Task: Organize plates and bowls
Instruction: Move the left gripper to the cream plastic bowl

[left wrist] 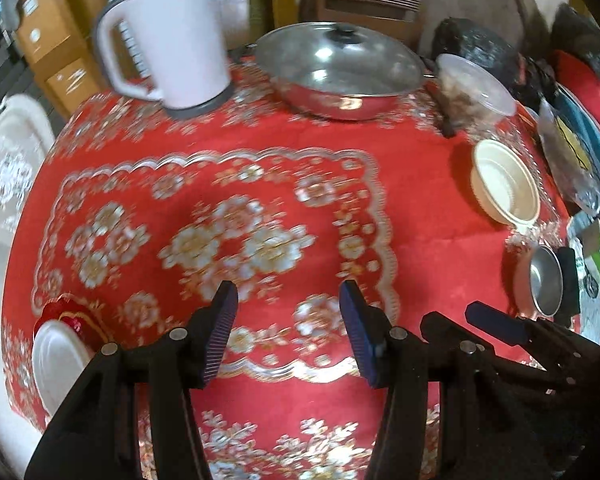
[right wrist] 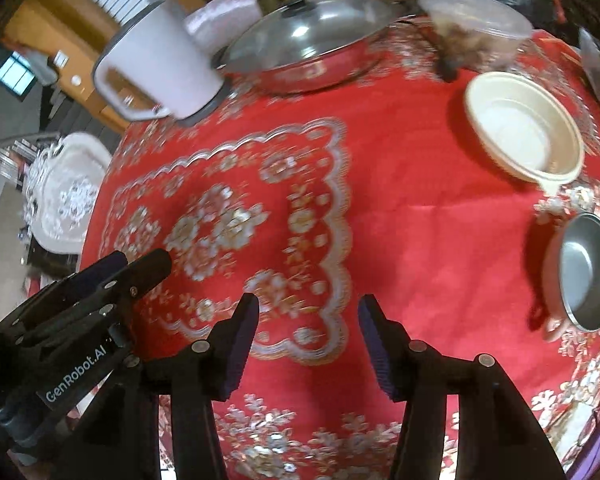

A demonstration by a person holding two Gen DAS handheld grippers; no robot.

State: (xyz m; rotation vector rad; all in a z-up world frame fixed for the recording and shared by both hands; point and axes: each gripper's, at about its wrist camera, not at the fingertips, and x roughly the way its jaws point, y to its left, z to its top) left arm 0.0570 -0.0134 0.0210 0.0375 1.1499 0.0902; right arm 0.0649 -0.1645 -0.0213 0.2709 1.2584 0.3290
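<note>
Left wrist view: left gripper (left wrist: 288, 300) jaws apart, empty, above red tablecloth (left wrist: 420, 184). Cream bowl (left wrist: 505, 182) far right; white plate (left wrist: 58, 364) at left edge.

Right wrist view: right gripper (right wrist: 308, 316) jaws apart, empty. Cream bowl (right wrist: 522, 128) upper right, metal bowl (right wrist: 588, 270) near it.

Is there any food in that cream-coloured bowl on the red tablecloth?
No, the cream bowl shows only its bare pale inside, with nothing lying in it.

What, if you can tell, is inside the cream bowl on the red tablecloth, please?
The cream bowl looks empty: its pale ribbed inner wall and bare bottom show in both views. Only the strip of inner wall under the near rim is hidden. The metal-lined bowl beside it also looks empty.
</note>
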